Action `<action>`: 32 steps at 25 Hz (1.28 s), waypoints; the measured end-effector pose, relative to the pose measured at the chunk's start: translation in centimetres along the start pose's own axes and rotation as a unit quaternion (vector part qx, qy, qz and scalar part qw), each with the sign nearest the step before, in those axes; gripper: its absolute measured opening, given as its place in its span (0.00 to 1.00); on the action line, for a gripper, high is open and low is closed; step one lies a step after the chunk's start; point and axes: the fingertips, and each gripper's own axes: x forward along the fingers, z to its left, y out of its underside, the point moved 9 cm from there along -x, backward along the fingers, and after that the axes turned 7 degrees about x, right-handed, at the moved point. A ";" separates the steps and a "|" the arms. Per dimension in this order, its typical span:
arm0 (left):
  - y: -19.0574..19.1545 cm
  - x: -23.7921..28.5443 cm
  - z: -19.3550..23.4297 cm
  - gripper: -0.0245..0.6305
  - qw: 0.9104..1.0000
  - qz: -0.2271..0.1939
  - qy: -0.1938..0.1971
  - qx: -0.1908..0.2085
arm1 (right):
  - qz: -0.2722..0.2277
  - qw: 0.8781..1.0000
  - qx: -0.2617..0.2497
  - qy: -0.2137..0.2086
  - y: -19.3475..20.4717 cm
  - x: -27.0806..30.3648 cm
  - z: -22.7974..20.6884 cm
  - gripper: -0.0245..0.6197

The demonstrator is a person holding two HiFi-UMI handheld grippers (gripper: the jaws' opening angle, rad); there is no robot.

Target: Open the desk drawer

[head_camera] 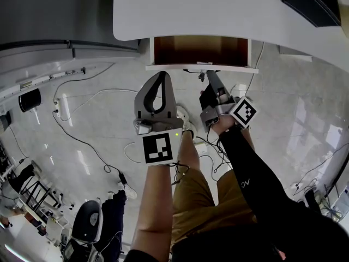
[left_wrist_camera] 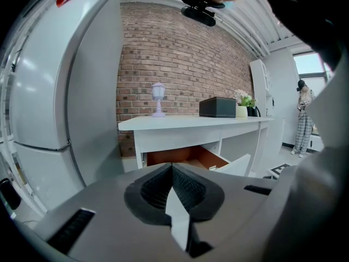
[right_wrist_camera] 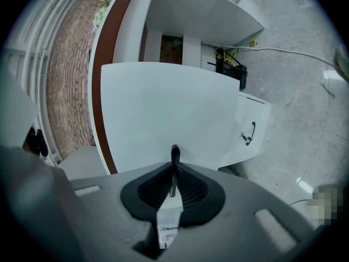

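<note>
- Your right gripper (right_wrist_camera: 174,169) pinches the handle (right_wrist_camera: 174,152) of the drawer (head_camera: 200,67), which is pulled out from the desk (head_camera: 191,10).
- Your left gripper (left_wrist_camera: 172,167) hangs near the drawer with its jaws pressed together, empty.

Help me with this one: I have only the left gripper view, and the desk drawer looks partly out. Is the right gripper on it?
Observer: Yes. The right gripper is shut on the drawer handle, a thin dark bar.
Operator: Anything inside the drawer?
Observer: In the head view, the pulled-out part of the drawer shows only its brown inside.
Operator: What is below it?
Observer: The right gripper view shows a white cabinet front lower down and a cable bundle under the desk.
</note>
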 end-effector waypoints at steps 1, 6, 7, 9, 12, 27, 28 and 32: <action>0.0 0.1 0.0 0.05 1.000 0.000 0.000 -0.001 | 0.001 1.000 -0.001 0.001 0.0 0.0 0.0 0.08; 0.0 0.3 0.2 0.05 1.000 0.002 -0.002 -0.003 | 0.006 1.000 0.001 0.004 0.0 0.0 0.0 0.08; 0.1 0.4 0.2 0.05 1.000 0.003 -0.002 -0.003 | 0.007 1.000 0.000 0.005 0.0 0.0 0.0 0.08; 0.1 0.4 0.2 0.05 1.000 0.005 -0.001 -0.003 | 0.008 1.000 -0.001 0.007 0.0 0.0 0.0 0.08; 0.2 0.4 0.2 0.05 1.000 0.006 0.001 -0.001 | 0.008 1.000 -0.002 0.009 -0.1 0.0 0.0 0.08; 0.3 1.4 0.6 0.05 1.000 0.010 0.004 0.003 | 0.017 1.000 -0.003 0.017 -0.1 0.1 -0.3 0.08; 0.3 1.6 0.6 0.05 1.000 0.010 0.004 0.003 | 0.017 1.000 -0.001 0.018 -0.1 0.2 -0.3 0.08; 0.7 1.7 0.4 0.05 1.000 0.013 0.004 0.001 | 0.017 1.000 0.005 0.023 0.1 -0.3 -0.5 0.08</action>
